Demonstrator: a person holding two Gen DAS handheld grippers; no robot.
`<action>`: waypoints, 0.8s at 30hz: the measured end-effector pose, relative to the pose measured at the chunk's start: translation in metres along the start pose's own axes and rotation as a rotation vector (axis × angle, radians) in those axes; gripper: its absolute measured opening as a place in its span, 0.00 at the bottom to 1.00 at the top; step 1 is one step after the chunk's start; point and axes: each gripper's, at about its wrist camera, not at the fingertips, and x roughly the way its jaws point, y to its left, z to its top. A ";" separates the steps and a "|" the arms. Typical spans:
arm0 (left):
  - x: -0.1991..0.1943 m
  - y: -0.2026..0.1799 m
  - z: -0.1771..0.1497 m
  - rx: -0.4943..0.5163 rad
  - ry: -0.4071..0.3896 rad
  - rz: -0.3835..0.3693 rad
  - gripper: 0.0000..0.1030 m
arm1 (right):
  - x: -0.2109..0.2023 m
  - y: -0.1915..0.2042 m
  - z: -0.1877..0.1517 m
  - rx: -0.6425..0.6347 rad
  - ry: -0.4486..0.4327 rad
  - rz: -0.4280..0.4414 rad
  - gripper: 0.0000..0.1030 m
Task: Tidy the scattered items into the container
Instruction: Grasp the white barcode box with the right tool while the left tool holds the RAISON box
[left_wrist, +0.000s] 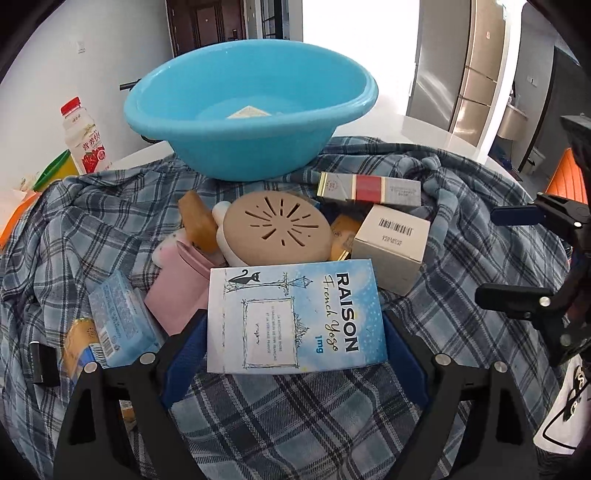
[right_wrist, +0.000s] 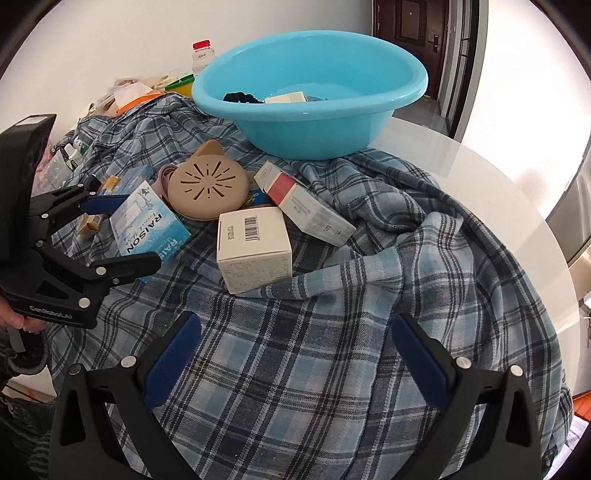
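Note:
A blue basin (left_wrist: 251, 110) stands at the back of the plaid cloth; it also shows in the right wrist view (right_wrist: 314, 96), with a small box (right_wrist: 286, 98) and a dark scrunchie (right_wrist: 242, 98) inside. My left gripper (left_wrist: 295, 325) is open, its fingers either side of the blue RAISON box (left_wrist: 295, 317), which also shows in the right wrist view (right_wrist: 147, 225). My right gripper (right_wrist: 291, 354) is open and empty above bare cloth, short of the white barcode box (right_wrist: 255, 247). A tan round vented disc (left_wrist: 277, 225), a red-striped long box (left_wrist: 369, 188) and a pink box (left_wrist: 181, 280) lie between.
A plaid cloth (right_wrist: 332, 369) covers a round white table (right_wrist: 480, 177). A red-capped drink bottle (left_wrist: 83, 136) and a green-rimmed container (left_wrist: 55, 170) stand at the back left. A light blue packet (left_wrist: 122, 314) and a yellow item (left_wrist: 77, 343) lie left of the RAISON box.

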 end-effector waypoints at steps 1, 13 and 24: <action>-0.004 0.000 0.000 0.009 -0.005 0.003 0.88 | 0.000 0.002 0.002 -0.005 -0.005 0.007 1.00; -0.013 0.002 -0.012 0.026 0.002 0.040 0.88 | 0.023 0.020 0.034 -0.033 -0.026 0.100 1.00; -0.007 0.006 -0.012 0.021 0.005 0.037 0.88 | 0.043 0.015 0.038 -0.022 0.008 0.160 1.00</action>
